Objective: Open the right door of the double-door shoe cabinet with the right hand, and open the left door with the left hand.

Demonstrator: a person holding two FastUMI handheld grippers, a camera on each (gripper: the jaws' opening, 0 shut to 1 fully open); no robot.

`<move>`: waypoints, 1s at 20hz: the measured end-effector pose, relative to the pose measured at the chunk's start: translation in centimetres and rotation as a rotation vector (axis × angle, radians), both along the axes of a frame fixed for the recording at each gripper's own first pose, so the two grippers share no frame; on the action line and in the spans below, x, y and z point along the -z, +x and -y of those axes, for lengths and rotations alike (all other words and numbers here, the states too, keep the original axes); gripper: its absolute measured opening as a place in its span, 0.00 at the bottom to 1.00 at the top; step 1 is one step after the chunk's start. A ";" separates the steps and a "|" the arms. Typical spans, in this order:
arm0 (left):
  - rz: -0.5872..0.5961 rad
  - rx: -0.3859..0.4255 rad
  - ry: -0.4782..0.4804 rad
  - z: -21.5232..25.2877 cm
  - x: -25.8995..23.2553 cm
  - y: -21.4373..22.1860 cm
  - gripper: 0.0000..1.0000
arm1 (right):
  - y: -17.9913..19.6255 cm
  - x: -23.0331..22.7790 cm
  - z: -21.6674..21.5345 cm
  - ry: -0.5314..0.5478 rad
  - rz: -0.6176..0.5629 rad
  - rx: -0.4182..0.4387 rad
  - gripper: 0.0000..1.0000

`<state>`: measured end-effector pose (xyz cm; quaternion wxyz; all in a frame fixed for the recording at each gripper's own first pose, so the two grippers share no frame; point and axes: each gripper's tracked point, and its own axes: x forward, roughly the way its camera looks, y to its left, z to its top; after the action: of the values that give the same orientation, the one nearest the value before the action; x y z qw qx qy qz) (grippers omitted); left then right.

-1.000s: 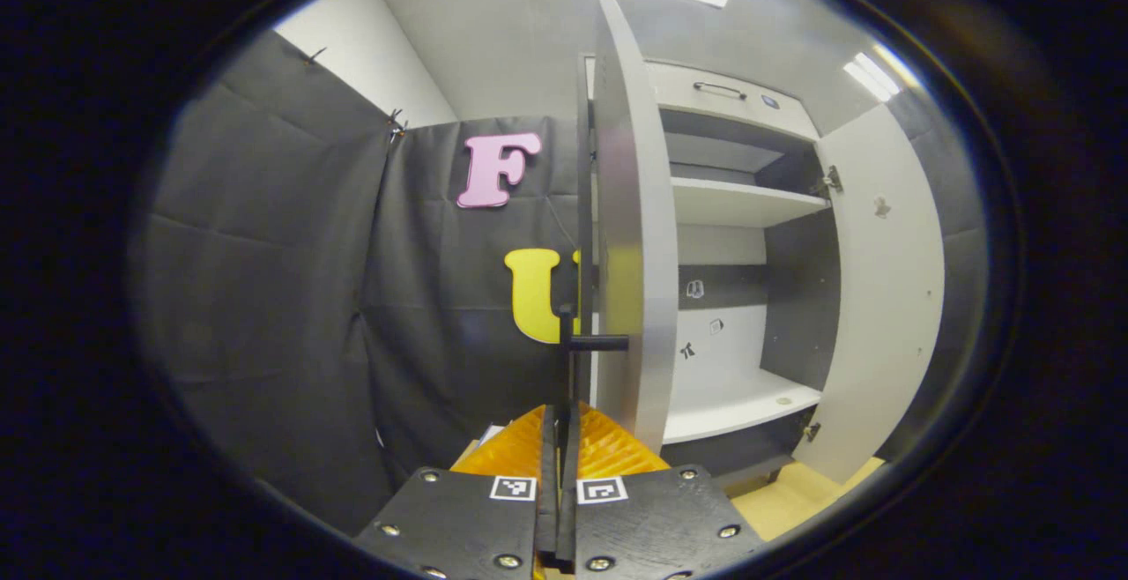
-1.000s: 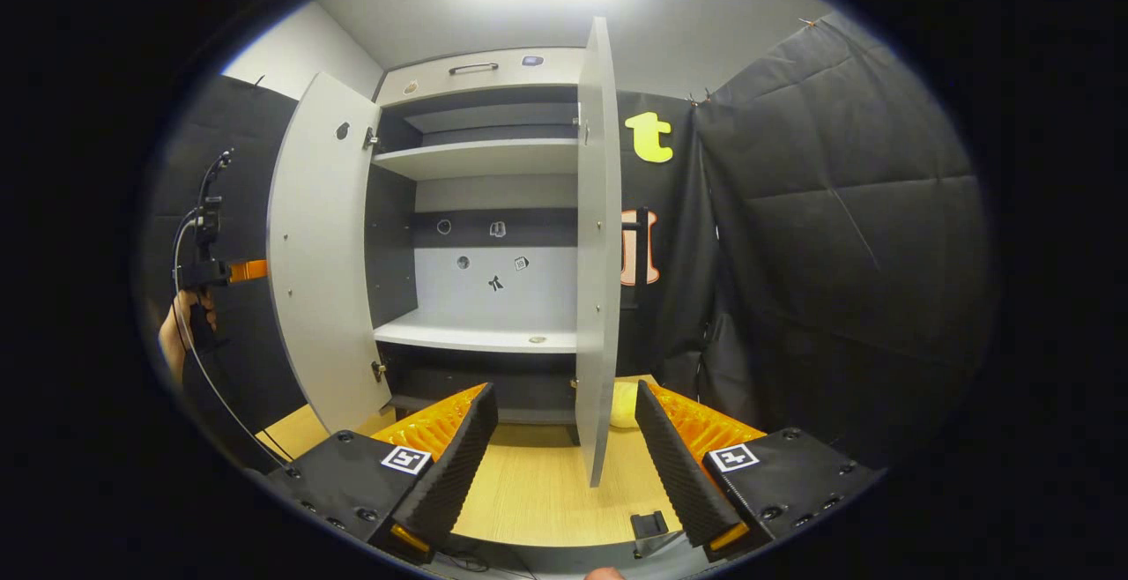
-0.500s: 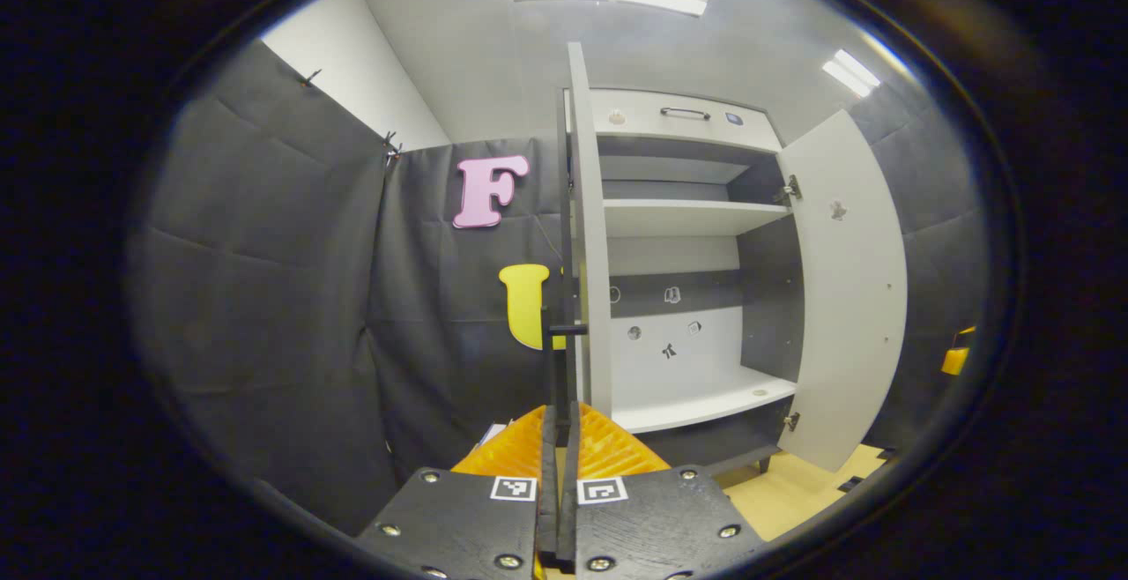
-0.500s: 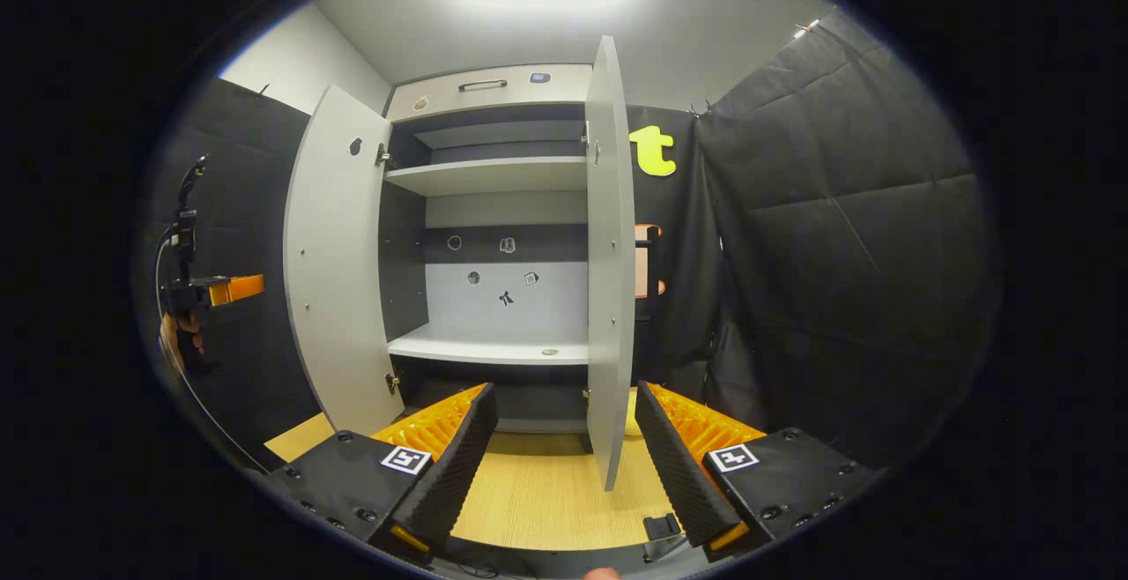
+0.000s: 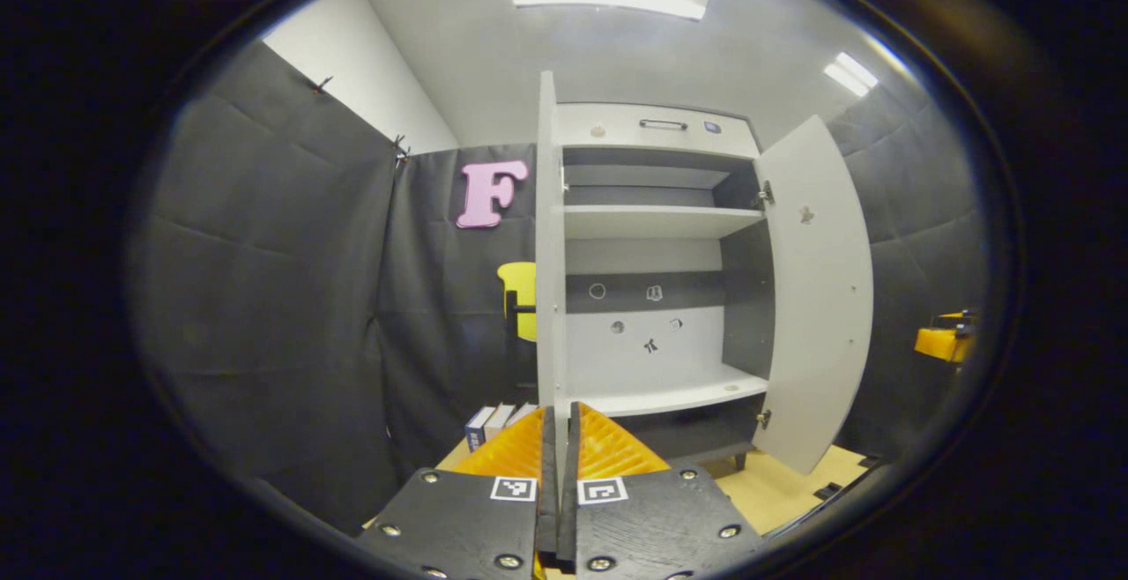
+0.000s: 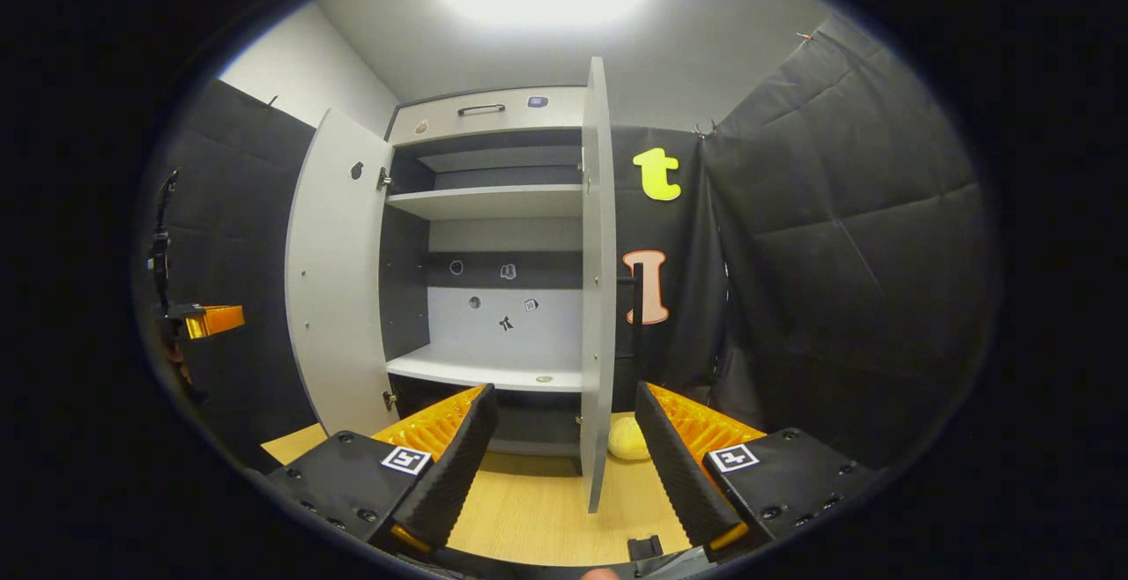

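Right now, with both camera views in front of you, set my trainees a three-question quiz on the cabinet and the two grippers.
1. True or false: both doors of the shoe cabinet stand open.
2. Which gripper has its fingers spread apart? A) left gripper B) right gripper
3. Fill in: the small yellow object lies on the floor behind the ___ door.

Key:
1. True: the left door and right door are both swung out.
2. B: the right gripper is open; the left gripper is shut.
3. right
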<state>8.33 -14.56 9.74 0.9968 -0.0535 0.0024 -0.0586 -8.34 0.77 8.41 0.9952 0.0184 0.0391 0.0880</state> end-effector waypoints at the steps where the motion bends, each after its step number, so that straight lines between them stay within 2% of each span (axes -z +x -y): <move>1: -0.006 0.003 0.005 0.6 0.5 -0.5 0.02 | 0.1 0.0 0.2 0.011 0.003 -0.003 0.98; 2: -0.010 0.004 0.012 1.1 0.9 -1.1 0.04 | 0.2 0.1 0.4 0.020 0.003 -0.007 0.98; 3: -0.012 0.005 0.019 1.7 1.3 -1.5 0.01 | 0.3 0.1 0.7 0.025 0.001 -0.005 0.98; 4: -0.017 0.003 0.025 2.2 1.6 -1.9 0.07 | 0.3 0.3 1.0 0.027 -0.001 -0.004 0.98; 5: -0.026 0.008 0.029 2.8 2.3 -2.2 0.08 | 0.3 0.3 1.3 0.029 0.000 0.000 0.98; 6: -0.034 0.012 0.032 3.2 2.6 -2.5 0.19 | 0.4 0.3 1.5 0.030 0.001 0.003 0.98; 9: -0.044 0.003 0.040 3.5 3.4 -3.1 0.29 | 0.6 0.0 2.4 0.037 0.004 0.002 0.98; 11: -0.036 -0.014 0.044 3.7 3.4 -3.2 0.30 | 0.7 -0.1 2.6 0.036 0.010 0.005 0.98; 12: -0.033 -0.014 0.044 3.7 3.4 -3.3 0.41 | 0.7 -0.1 2.7 0.036 0.012 0.007 0.98; 15: -0.021 -0.023 0.049 3.7 3.1 -3.2 0.80 | 0.8 -0.1 2.8 0.042 0.011 0.010 0.98; 16: -0.016 -0.033 0.054 3.4 3.0 -3.2 0.87 | 0.9 -0.1 2.8 0.044 0.012 0.011 0.98; 20: -0.001 -0.058 0.048 2.6 2.6 -3.2 0.87 | 1.1 0.0 2.9 0.038 0.014 0.016 0.98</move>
<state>5.14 -17.18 7.14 0.9991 -0.0295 0.0029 -0.0295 -7.21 -2.09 8.43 0.9956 0.0369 0.0305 0.0809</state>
